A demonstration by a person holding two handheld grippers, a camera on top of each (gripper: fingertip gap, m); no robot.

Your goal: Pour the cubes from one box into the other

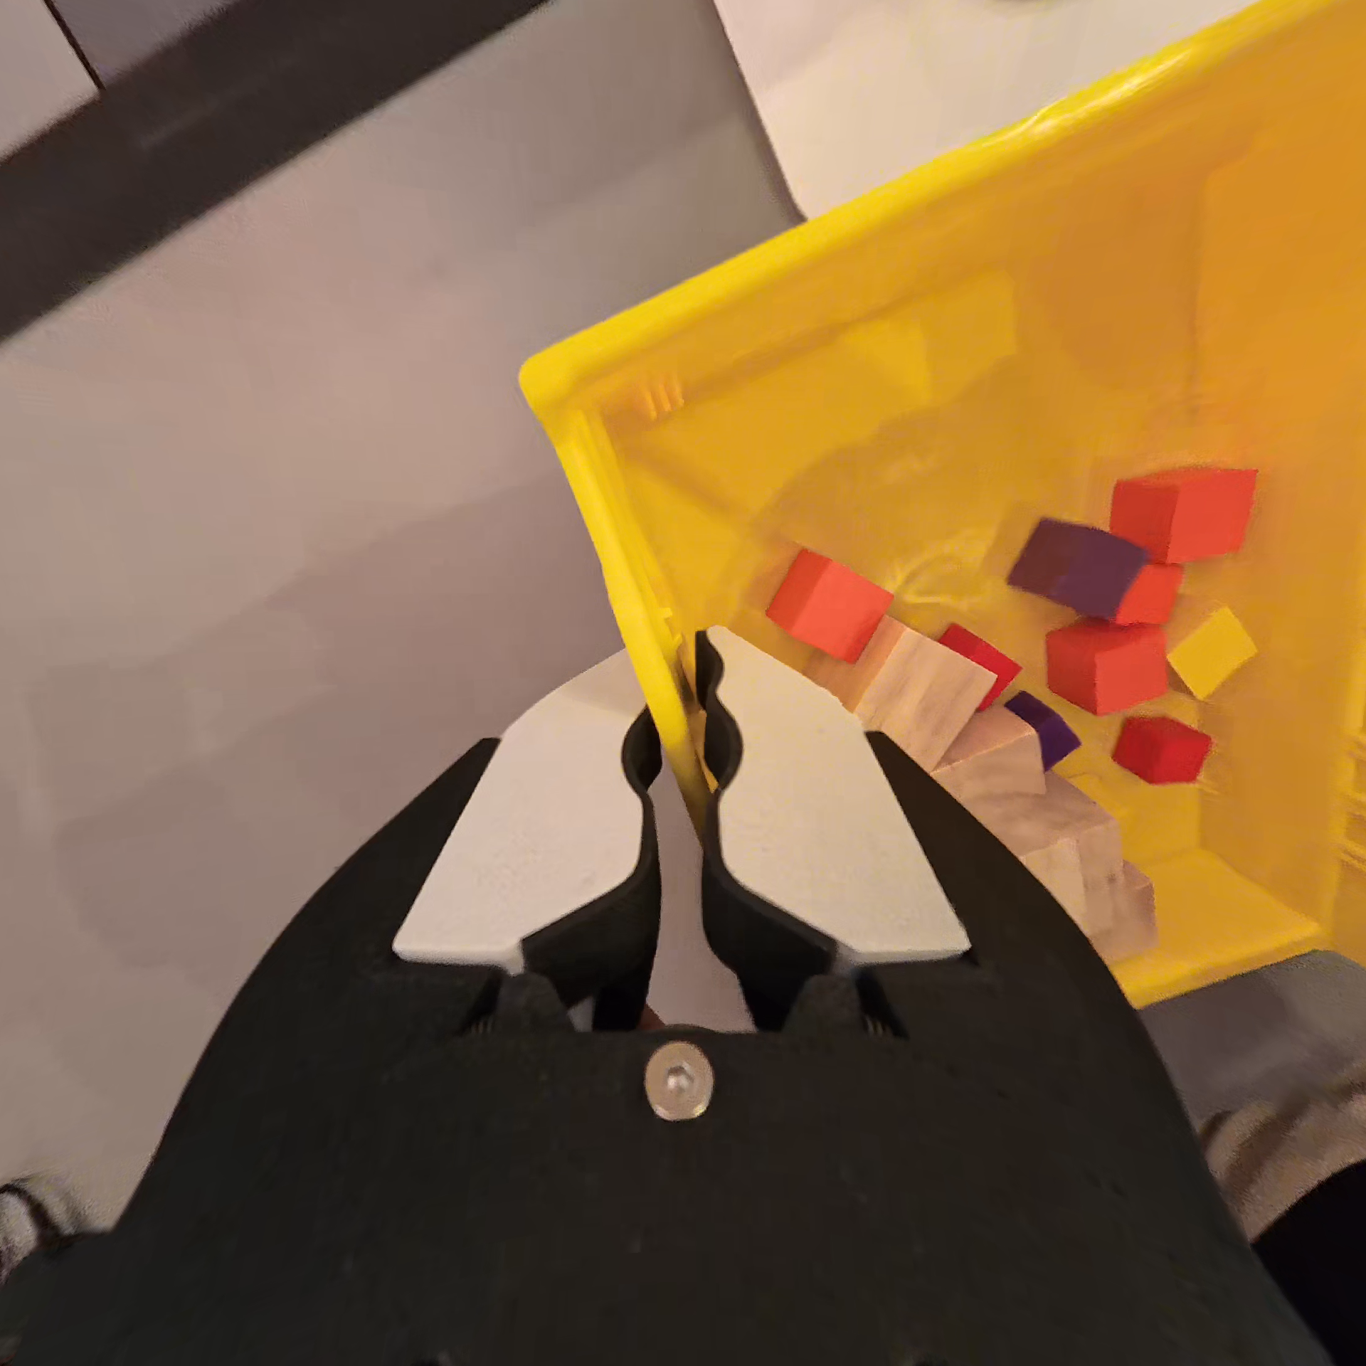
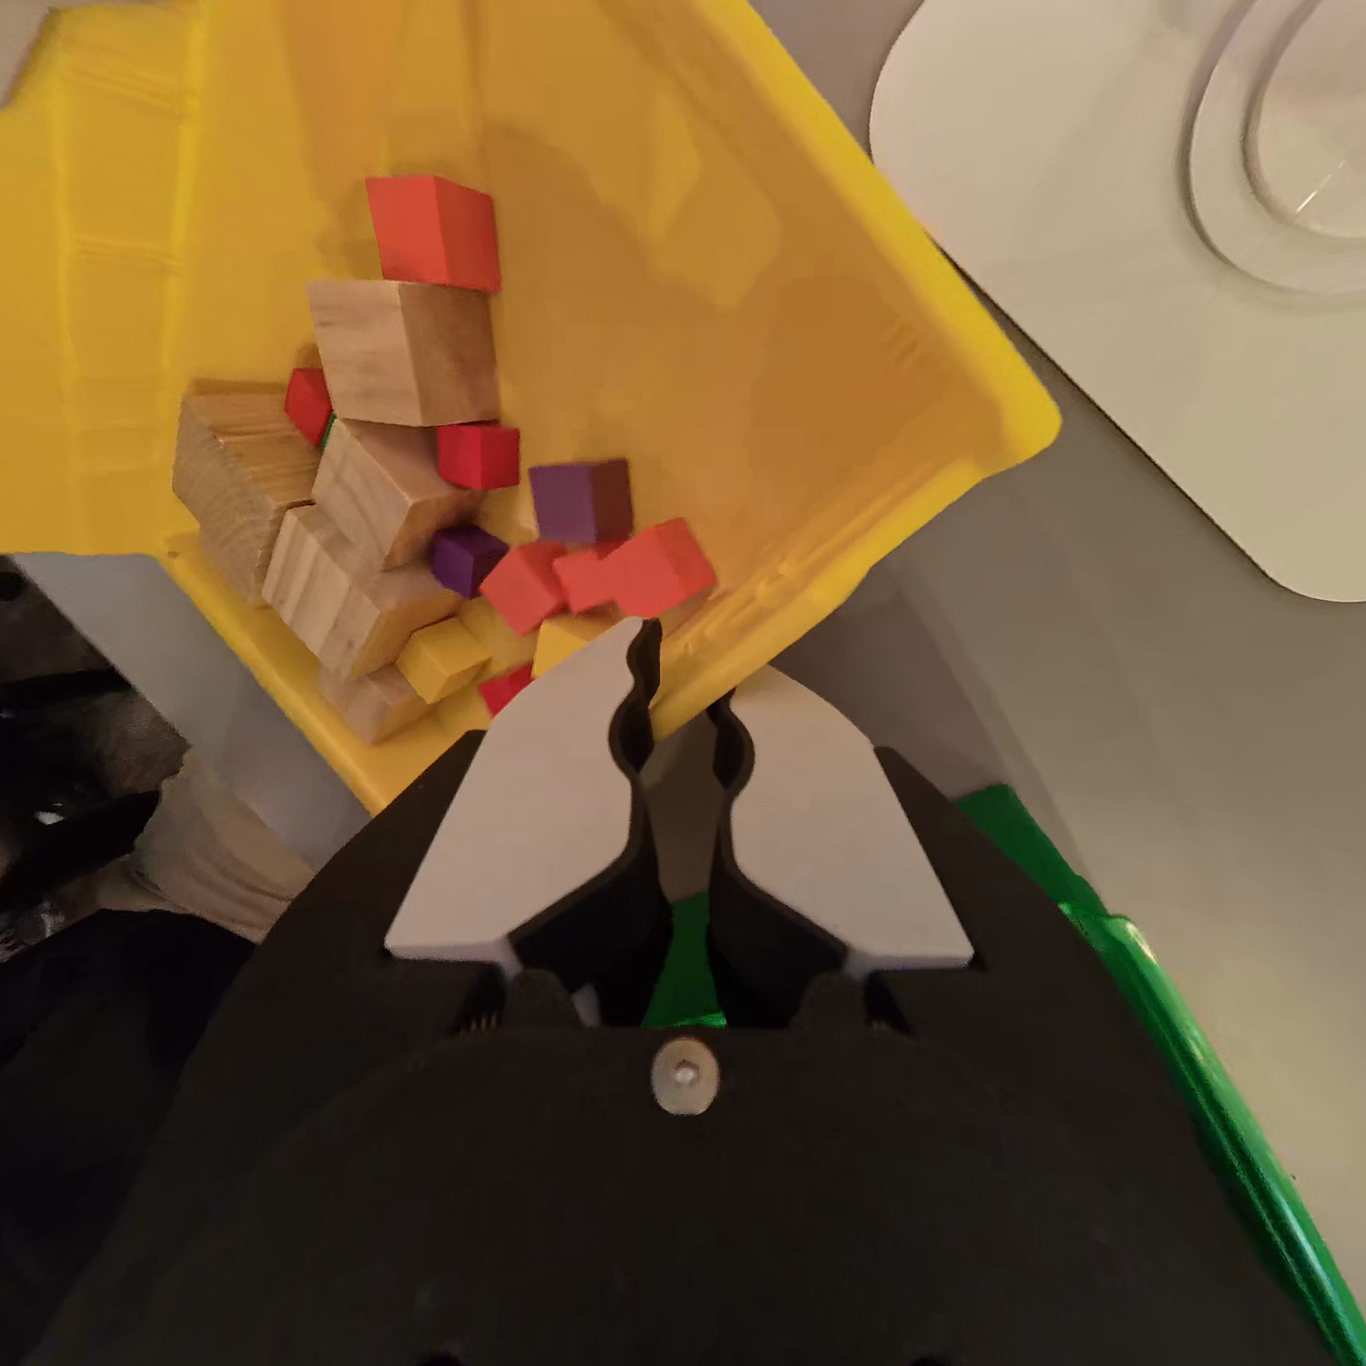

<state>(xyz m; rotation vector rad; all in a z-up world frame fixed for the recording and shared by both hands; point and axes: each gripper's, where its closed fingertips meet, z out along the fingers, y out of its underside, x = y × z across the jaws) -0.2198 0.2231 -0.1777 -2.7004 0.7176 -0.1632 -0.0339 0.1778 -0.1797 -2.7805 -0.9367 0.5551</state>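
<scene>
the left gripper [image 1: 676, 709] had its jaws clamped on one side wall of the yellow box [image 1: 850, 355], and the right gripper [image 2: 684, 684] pinched the opposite rim. the box hung tilted above the grey worktop [image 2: 1109, 591], with wooden and coloured cubes [image 2: 414, 458] heaped in its lower corner. a green box [image 2: 1153, 983] edge lay just below the right gripper.

Matte black tongs with pale grey fingers, one pair per hand

The left tongs [image 1: 676, 709] and right tongs [image 2: 687, 691] look alike: a broad, grainy black body tapers into two horn-like prongs, pale grey wedge-shaped fingers [image 1: 806, 835] carry wavy black rubber pads [image 2: 636, 709], and a silver hex-socket screw [image 1: 678, 1083] sits centrally on each body.
</scene>
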